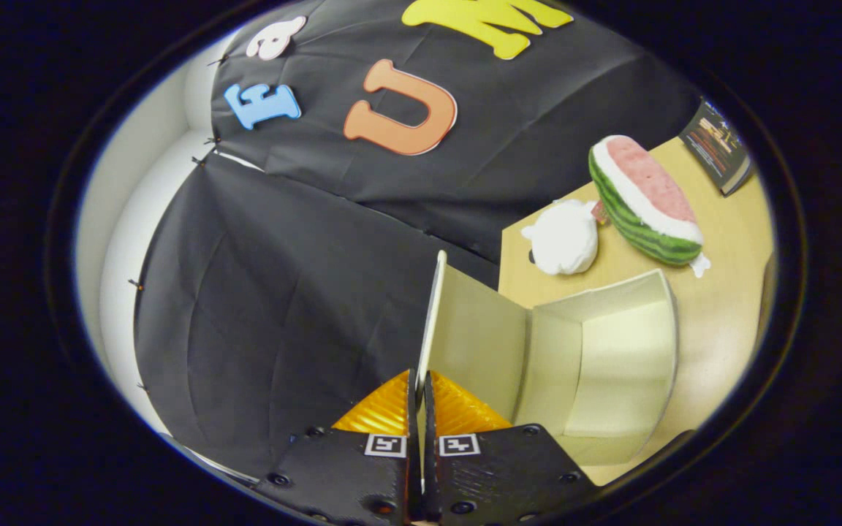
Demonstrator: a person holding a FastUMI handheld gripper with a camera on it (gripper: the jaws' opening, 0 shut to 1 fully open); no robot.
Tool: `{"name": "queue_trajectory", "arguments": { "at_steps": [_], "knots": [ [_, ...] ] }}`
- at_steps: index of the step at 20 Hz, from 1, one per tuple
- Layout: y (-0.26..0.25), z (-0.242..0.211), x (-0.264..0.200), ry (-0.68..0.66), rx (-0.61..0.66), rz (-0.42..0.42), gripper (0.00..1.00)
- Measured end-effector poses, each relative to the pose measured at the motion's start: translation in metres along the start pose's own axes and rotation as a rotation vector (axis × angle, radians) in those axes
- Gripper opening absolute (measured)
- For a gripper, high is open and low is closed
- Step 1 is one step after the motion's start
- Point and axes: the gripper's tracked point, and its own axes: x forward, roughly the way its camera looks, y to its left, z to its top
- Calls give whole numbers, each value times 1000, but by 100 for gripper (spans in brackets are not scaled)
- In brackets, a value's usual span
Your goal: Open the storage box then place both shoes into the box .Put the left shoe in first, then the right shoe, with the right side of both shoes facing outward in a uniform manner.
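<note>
We have our gripper (pixel 421 387) pinched nearly closed on the thin edge of the pale cream cardboard lid flap (pixel 430 314) of the storage box, both fingers pressing on it from either side, the flap standing up on edge between them and running away ahead of the fingertips.

Beyond the fingers we see the light wooden table (pixel 728 321), tilted in our view. On it, joined to the flap we hold, lies the open cream-coloured cardboard storage box (pixel 611 351); its inside walls and floor are bare. Past the box sits a plush half-watermelon toy (pixel 644 201) with green striped rind and pink flesh, and just beside it a white soft rounded plush (pixel 563 237). Further off, near the table's far edge, stands a dark printed book or card (pixel 717 146).
</note>
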Motion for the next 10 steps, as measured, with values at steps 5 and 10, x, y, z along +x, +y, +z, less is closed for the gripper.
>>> {"name": "queue_trajectory", "arguments": {
  "at_steps": [5, 10],
  "knots": [
    [21, -7, 39, 19, -41, -32, 6],
    [25, -10, 53, 12, -65, -55, 36]
  ]
}}
